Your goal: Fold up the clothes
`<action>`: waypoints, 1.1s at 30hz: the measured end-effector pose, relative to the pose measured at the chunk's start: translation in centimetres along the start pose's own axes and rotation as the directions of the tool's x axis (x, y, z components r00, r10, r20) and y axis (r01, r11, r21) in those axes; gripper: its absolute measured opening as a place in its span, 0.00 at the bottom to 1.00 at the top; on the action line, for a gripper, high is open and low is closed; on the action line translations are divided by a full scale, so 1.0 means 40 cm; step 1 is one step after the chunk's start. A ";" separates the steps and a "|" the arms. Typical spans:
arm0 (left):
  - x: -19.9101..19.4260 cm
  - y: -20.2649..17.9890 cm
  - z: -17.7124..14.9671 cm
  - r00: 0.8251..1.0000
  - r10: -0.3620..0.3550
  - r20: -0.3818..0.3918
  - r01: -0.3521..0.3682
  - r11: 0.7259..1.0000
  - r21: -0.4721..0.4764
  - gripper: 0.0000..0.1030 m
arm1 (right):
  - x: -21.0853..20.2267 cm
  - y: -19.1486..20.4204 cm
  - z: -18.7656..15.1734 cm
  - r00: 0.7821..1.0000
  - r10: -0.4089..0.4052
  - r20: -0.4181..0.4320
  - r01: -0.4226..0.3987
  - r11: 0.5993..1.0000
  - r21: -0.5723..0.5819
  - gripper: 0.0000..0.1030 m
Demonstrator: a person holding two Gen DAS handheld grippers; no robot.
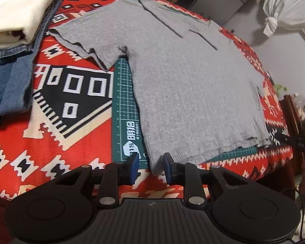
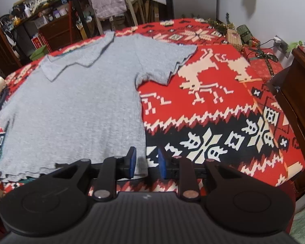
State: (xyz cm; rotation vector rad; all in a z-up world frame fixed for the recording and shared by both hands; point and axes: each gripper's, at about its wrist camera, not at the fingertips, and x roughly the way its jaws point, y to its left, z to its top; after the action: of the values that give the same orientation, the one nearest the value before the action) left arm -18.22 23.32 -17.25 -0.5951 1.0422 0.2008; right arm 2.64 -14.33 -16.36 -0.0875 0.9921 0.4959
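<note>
A grey short-sleeved polo shirt (image 1: 185, 85) lies flat on a green cutting mat (image 1: 123, 109), collar at the far end and hem toward me. My left gripper (image 1: 150, 167) is open at the shirt's near left hem corner, which lies between its blue pads without being pinched. In the right wrist view the same shirt (image 2: 75, 105) spreads to the left. My right gripper (image 2: 146, 165) is open too, with the near right hem corner between its fingers. Both sleeves lie spread out to the sides.
The table wears a red, black and cream patterned cloth (image 2: 213, 109). Folded jeans (image 1: 8, 81) with a cream garment (image 1: 20, 10) on top are stacked at the left. Wrapped gifts (image 2: 262, 61) and a wooden cabinet (image 2: 299, 89) stand at the right; cluttered shelves (image 2: 40, 16) lie beyond.
</note>
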 end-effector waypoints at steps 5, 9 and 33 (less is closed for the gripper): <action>0.005 -0.009 0.005 0.996 0.084 -0.009 -0.084 0.996 0.022 0.02 | 0.038 0.021 -0.014 0.999 -0.031 -0.037 0.029 0.998 -0.053 0.24; -0.006 -0.006 0.006 0.993 0.117 -0.015 -0.117 0.993 0.028 0.01 | 0.024 0.031 -0.014 0.998 -0.034 -0.044 0.031 0.997 -0.067 0.02; -0.070 0.022 0.006 0.998 0.000 0.065 0.002 0.999 -0.032 0.03 | 0.013 -0.045 0.135 0.994 0.068 0.090 -0.077 0.992 0.096 0.18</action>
State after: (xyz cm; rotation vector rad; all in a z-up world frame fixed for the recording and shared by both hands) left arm -19.83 24.53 -15.08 -0.6141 0.9775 0.2349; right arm 7.87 -14.16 -14.08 0.0586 0.9359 0.5121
